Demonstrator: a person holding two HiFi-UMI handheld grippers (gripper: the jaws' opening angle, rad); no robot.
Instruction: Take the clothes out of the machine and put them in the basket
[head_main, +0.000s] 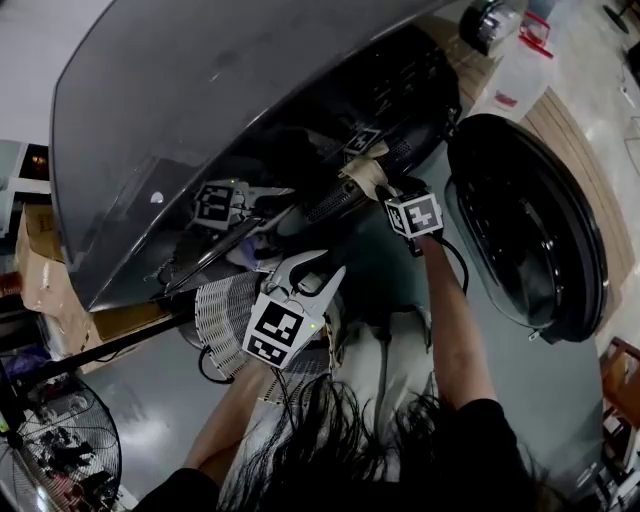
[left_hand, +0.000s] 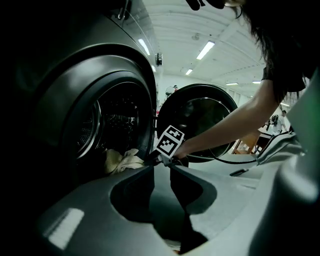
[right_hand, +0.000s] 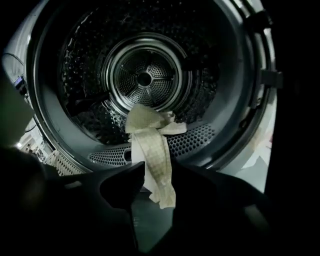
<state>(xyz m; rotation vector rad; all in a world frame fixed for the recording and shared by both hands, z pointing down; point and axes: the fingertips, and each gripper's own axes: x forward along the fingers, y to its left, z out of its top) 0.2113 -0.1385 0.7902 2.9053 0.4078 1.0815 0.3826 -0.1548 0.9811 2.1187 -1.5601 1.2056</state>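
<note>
I am reaching for the pale checked cloth (right_hand: 154, 150) draping over the lip of the machine's drum (right_hand: 210, 135), my right tongs (right_hand: 158, 165) spread either side of it and not yet clamping, my left tongs (left_hand: 162, 167) hanging released and empty, so squeezing shut and lifting toward the basket looks next.

Dim overall; long white ceiling strip lights (left_hand: 205, 50) glare in left gripper view, fisheye edges bend, dark perforated steel drum (right_hand: 145, 75) possibly underexposed.
</note>
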